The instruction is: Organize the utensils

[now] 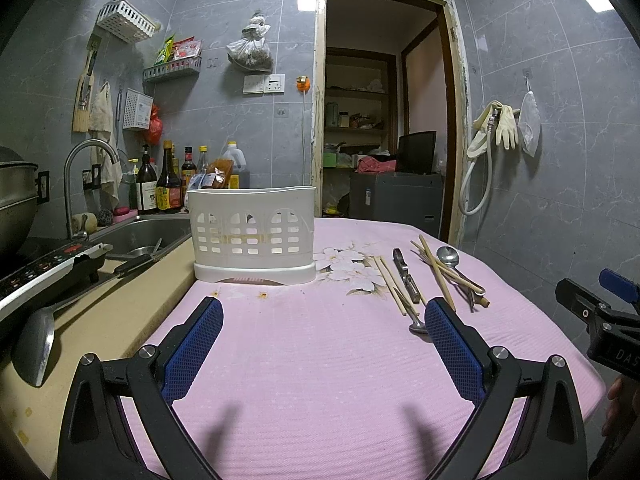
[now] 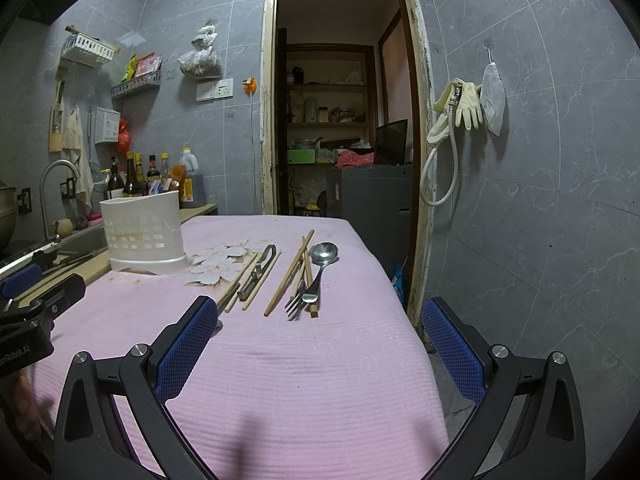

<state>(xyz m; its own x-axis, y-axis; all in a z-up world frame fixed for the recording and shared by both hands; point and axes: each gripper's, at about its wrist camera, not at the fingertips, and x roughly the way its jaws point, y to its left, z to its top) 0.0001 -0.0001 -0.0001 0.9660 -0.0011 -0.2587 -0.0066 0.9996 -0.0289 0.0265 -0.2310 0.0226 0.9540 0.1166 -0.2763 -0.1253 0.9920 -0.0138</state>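
A white slotted utensil holder [image 1: 252, 234] [image 2: 144, 236] stands upright at the far left of the pink tablecloth [image 1: 320, 360] [image 2: 304, 380]. To its right lie several wooden chopsticks [image 2: 289, 273] [image 1: 390, 285], a metal peeler [image 2: 258, 271] [image 1: 406, 274], a steel spoon [image 2: 323, 262] [image 1: 449, 258] and a fork [image 2: 296, 305]. A second spoon [image 1: 418, 325] lies just beside my left gripper's right finger. My left gripper [image 1: 324, 316] is open and empty above the cloth, in front of the holder. My right gripper [image 2: 320, 316] is open and empty, short of the utensils.
A sink [image 1: 140, 236] with a tap, an induction cooker [image 1: 44, 272] and a ladle [image 1: 36, 340] sit left of the table. Sauce bottles [image 1: 168, 184] stand behind the holder. The table's right edge drops to the floor near a doorway [image 2: 340, 120].
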